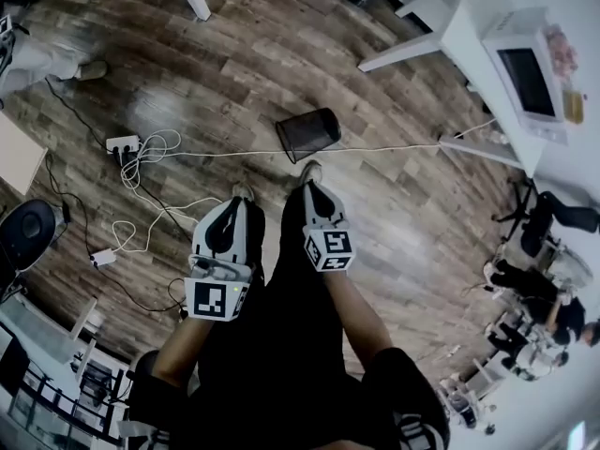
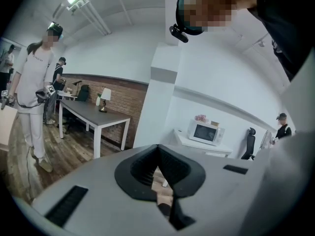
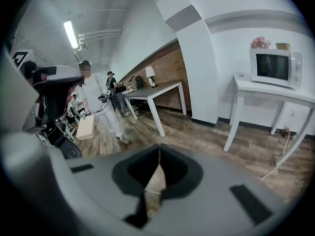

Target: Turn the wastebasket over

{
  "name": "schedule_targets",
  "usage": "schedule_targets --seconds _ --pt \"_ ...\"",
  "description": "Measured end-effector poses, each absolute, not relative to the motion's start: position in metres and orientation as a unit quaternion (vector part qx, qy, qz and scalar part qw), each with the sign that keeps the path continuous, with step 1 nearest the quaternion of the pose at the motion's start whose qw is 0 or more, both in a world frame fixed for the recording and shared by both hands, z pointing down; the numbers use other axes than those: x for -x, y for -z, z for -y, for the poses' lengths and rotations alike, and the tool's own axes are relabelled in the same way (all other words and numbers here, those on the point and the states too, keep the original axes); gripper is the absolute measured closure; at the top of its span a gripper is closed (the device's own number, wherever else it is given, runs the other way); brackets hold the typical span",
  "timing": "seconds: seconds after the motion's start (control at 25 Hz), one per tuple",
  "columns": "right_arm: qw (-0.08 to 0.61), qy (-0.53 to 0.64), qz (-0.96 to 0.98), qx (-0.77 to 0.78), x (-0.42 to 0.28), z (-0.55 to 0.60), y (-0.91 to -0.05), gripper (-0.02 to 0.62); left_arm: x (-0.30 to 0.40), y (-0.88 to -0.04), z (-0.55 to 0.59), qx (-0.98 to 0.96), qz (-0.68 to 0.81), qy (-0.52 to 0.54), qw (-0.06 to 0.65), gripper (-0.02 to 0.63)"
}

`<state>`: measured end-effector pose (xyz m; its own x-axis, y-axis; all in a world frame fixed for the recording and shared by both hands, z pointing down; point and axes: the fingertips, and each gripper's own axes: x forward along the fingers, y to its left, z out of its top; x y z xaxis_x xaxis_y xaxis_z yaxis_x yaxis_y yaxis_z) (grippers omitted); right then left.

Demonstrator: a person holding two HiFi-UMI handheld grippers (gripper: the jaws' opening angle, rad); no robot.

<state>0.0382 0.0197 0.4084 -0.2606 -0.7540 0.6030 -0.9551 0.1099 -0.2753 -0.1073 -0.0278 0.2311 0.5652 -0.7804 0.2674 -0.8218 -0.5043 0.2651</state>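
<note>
One wastebasket (image 1: 309,133): black mesh, on the wood floor (image 1: 234,54), ahead of both pairs of jaws and a little nearer the right pair. It appears to lie on its side and is apart from both grippers. It shows in the head view only.

One white cable (image 1: 394,147): runs across the floor between the jaws and the wastebasket, passing just beside the wastebasket's near edge.

Two grippers, side by side and apart from each other.
- Left gripper (image 1: 236,202): jaws closed together, nothing between them; the left gripper view shows the pads meeting.
- Right gripper (image 1: 312,181): jaws likewise closed on nothing, as the right gripper view shows.

Open room: floorboards show on every side of the wastebasket, with the widest stretch beyond it and to the left of the jaws.

One power strip (image 1: 122,143) with loose coils of cord (image 1: 150,204): left of the left jaws, well apart from the wastebasket.

One white table (image 1: 469,36): ahead and right of the right jaws, bearing a microwave (image 1: 527,78). Its slanting leg (image 1: 403,52) is the edge nearest the wastebasket, with floor between them.

One office chair (image 1: 553,216): right of the right jaws, well apart.

One person in white (image 2: 34,97): ahead and left of the left jaws, near a grey table (image 2: 93,114).
</note>
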Motion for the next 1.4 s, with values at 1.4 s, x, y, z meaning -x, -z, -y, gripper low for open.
schedule_targets --seconds 1.4 --pt "0.476 -0.412 0.61 -0.481 -0.075 -0.014 -0.906 0.356 0.081 -0.457 0.059 -0.832 0.485 -0.084 0.258 0.572"
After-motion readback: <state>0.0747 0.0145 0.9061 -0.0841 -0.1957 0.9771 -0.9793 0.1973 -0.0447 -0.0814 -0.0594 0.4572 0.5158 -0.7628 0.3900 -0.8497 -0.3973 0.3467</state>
